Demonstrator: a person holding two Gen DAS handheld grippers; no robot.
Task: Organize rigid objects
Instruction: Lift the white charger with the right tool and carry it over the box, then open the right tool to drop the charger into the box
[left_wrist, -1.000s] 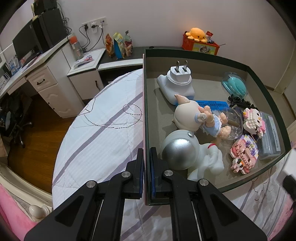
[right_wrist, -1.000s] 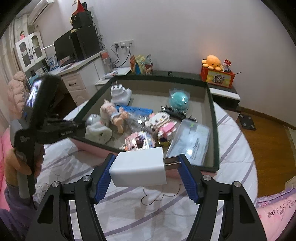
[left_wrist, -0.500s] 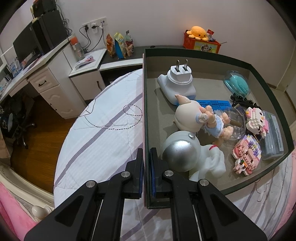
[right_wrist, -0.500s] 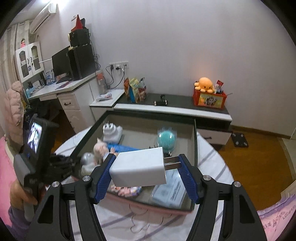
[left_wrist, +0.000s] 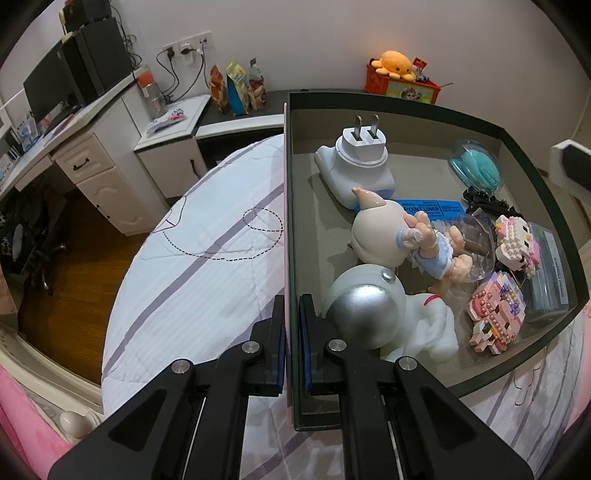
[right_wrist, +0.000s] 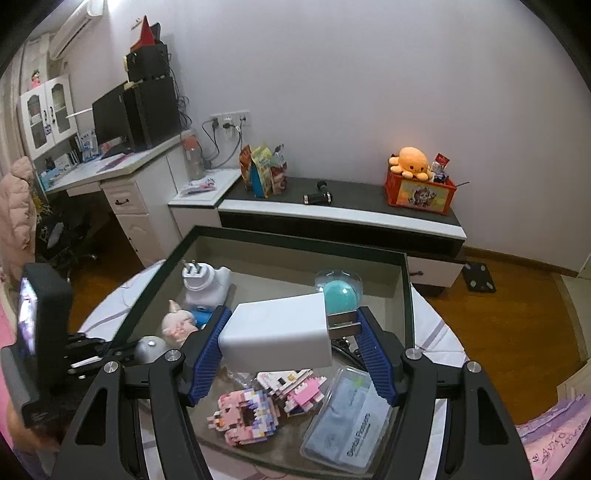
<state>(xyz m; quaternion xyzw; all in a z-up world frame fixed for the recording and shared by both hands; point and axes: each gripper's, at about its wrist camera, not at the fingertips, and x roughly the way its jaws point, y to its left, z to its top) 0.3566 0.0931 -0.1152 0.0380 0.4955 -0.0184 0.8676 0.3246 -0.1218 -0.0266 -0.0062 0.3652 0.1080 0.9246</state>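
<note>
Left gripper angled down, clamped onto the storage box wall. Right gripper tilted over the box, gripping white charger by body and prongs. Readable: "Dental Flossers" case, "POINT LINER" pack.

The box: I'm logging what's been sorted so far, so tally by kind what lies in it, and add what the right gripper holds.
In the box:
Chargers: 1
Figurines: 2
Brick models: 2
Teal domed case: 1
Floss-pick box: 1
Blue packet: 1
Black clip: 1
Right gripper holds: 1 white charger
Total: 10
</note>
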